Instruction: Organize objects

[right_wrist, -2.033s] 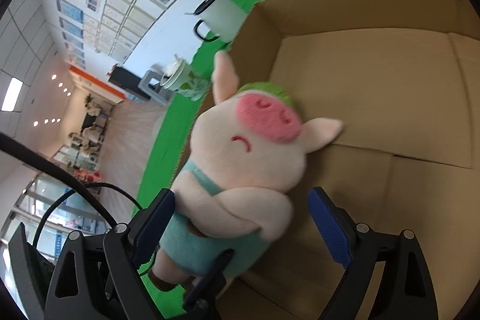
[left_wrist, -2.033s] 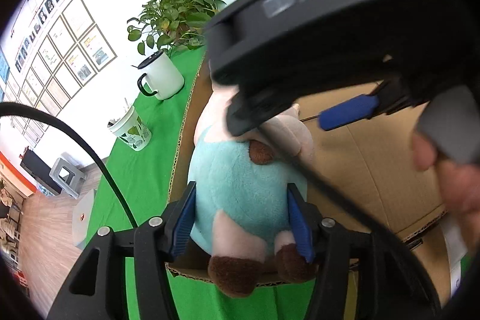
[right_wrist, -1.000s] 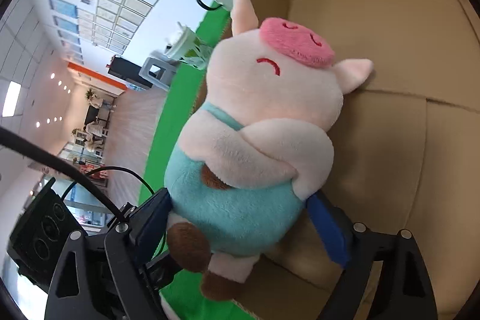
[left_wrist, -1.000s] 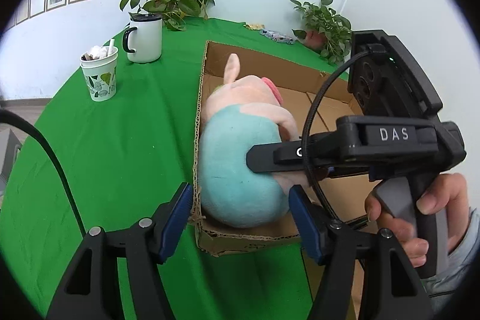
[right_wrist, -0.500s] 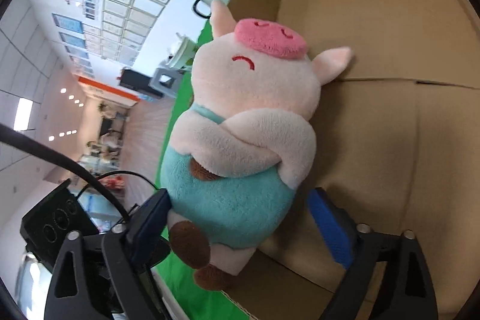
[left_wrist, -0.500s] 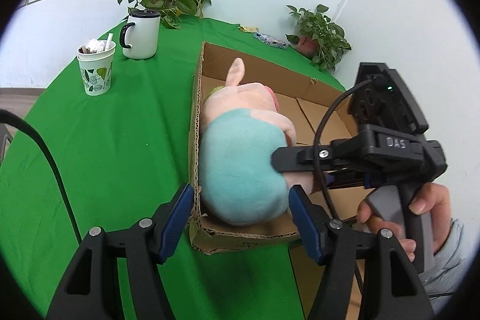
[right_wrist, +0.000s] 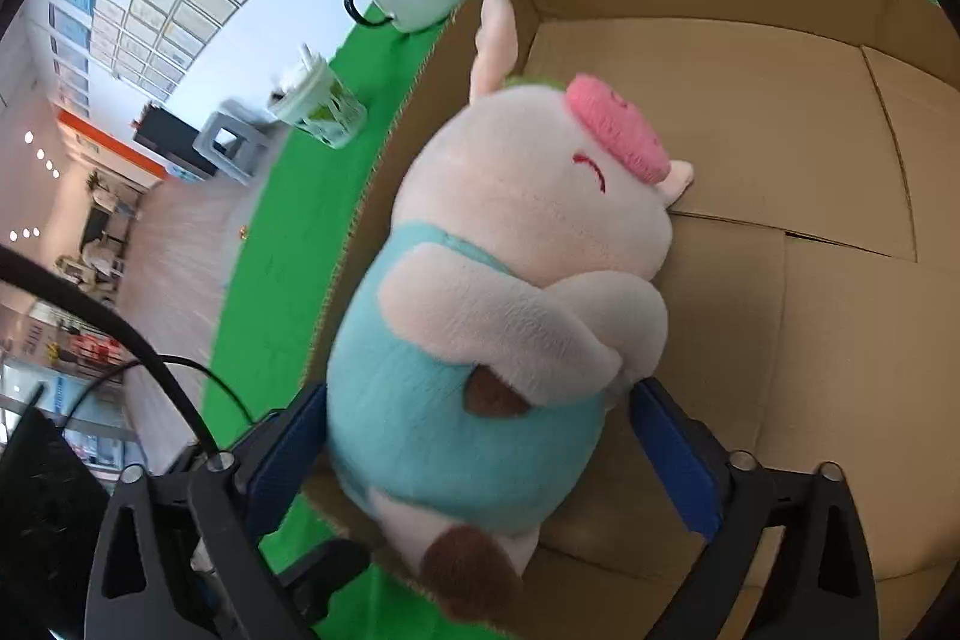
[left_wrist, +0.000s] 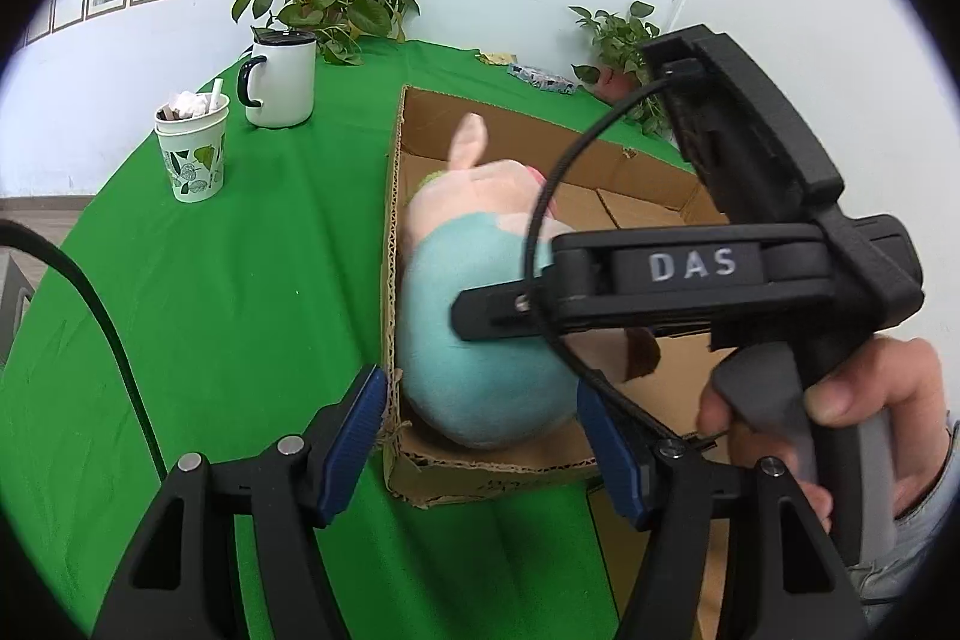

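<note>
The plush pig point(right_wrist: 498, 316) lies in the cardboard box point(right_wrist: 780, 112) against its left wall, the right hand-held gripper point(right_wrist: 480, 454) spread wide and letting go, the left hand-held gripper point(left_wrist: 480, 436) half-open and empty; next, probably another object.

The plush pig point(right_wrist: 492, 316) fills the box's point(right_wrist: 840, 370) left side against its wall. You have bare floor to its right.

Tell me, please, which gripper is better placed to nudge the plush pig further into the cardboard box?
Probably the right gripper: its open pads flank the plush pig inside the cardboard box. The left gripper sits outside the box's near wall, empty.
</note>
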